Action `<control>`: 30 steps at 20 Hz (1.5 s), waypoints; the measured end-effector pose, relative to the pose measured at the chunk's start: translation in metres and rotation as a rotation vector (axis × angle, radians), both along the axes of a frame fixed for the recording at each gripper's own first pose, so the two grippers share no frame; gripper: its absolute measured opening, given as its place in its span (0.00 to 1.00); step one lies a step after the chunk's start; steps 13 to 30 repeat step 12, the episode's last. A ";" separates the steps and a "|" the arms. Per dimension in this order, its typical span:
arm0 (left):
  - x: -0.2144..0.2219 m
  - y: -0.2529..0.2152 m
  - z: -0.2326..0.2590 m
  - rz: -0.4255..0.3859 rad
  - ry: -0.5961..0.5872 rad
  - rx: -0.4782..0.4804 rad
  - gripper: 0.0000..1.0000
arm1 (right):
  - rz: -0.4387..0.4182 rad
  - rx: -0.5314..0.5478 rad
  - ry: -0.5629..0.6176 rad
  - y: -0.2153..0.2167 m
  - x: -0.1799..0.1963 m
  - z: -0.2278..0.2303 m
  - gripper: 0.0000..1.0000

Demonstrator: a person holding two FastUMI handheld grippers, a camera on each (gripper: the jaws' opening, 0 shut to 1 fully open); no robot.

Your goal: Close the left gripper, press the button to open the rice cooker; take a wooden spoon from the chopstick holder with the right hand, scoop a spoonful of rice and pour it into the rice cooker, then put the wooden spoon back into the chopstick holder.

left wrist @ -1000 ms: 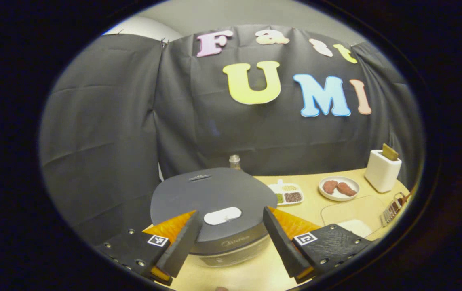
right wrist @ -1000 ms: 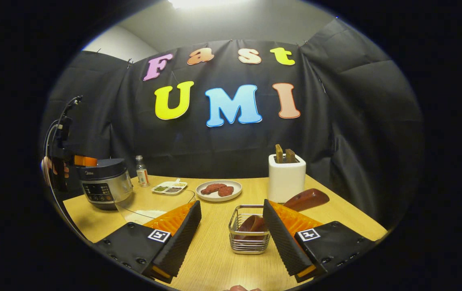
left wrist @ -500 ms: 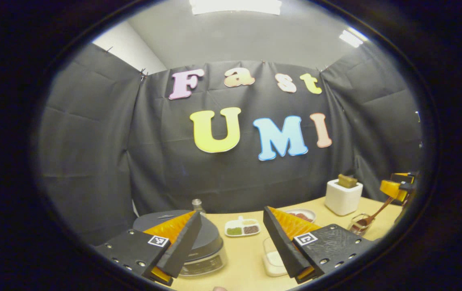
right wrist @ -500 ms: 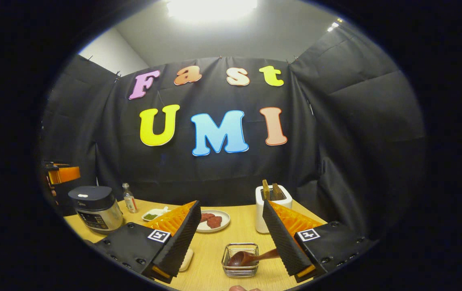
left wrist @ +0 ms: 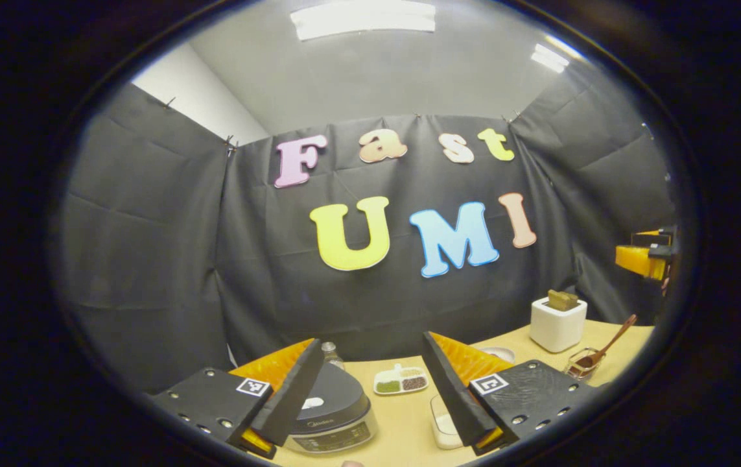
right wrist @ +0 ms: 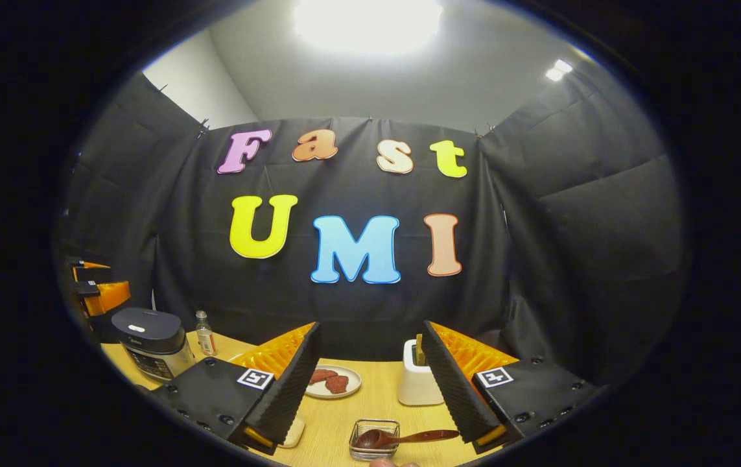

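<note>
Both grippers hang above the table with nothing between their fingers. The left gripper (left wrist: 370, 395) has its jaws spread wide, and the rice cooker (left wrist: 334, 415) sits below and ahead of it, partly behind the left finger, its lid down. Just right of the cooker lies a small divided dish (left wrist: 400, 381), and a clear tub (left wrist: 443, 425) peeks out beside the right finger; what it holds is hard to tell from here.

The right gripper (right wrist: 370, 389) is spread just as wide. Below it stands the wire holder (right wrist: 373, 447) with the wooden spoon (right wrist: 402, 438) lying across it, bowl inside, handle pointing right. Behind are a plate (right wrist: 334, 383) and a white toaster (right wrist: 417, 384). Far left, the cooker sits beside a small bottle (right wrist: 203, 332).
</note>
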State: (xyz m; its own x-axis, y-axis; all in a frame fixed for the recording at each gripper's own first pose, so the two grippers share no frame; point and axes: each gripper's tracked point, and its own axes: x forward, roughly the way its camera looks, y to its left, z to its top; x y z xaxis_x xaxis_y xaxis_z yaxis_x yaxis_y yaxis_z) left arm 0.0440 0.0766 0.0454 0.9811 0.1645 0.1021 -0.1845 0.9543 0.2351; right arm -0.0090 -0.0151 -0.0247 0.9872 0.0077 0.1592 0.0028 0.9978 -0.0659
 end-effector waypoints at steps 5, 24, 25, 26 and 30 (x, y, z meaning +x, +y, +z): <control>0.003 0.005 -0.008 -0.019 -0.003 -0.058 0.97 | 0.006 -0.015 0.026 0.003 0.003 -0.012 0.98; 0.006 0.002 -0.020 -0.038 -0.007 -0.063 0.97 | 0.015 0.054 0.074 0.004 0.007 -0.030 0.92; 0.006 0.002 -0.020 -0.038 -0.007 -0.063 0.97 | 0.015 0.054 0.074 0.004 0.007 -0.030 0.92; 0.006 0.002 -0.020 -0.038 -0.007 -0.063 0.97 | 0.015 0.054 0.074 0.004 0.007 -0.030 0.92; 0.006 0.002 -0.020 -0.038 -0.007 -0.063 0.97 | 0.015 0.054 0.074 0.004 0.007 -0.030 0.92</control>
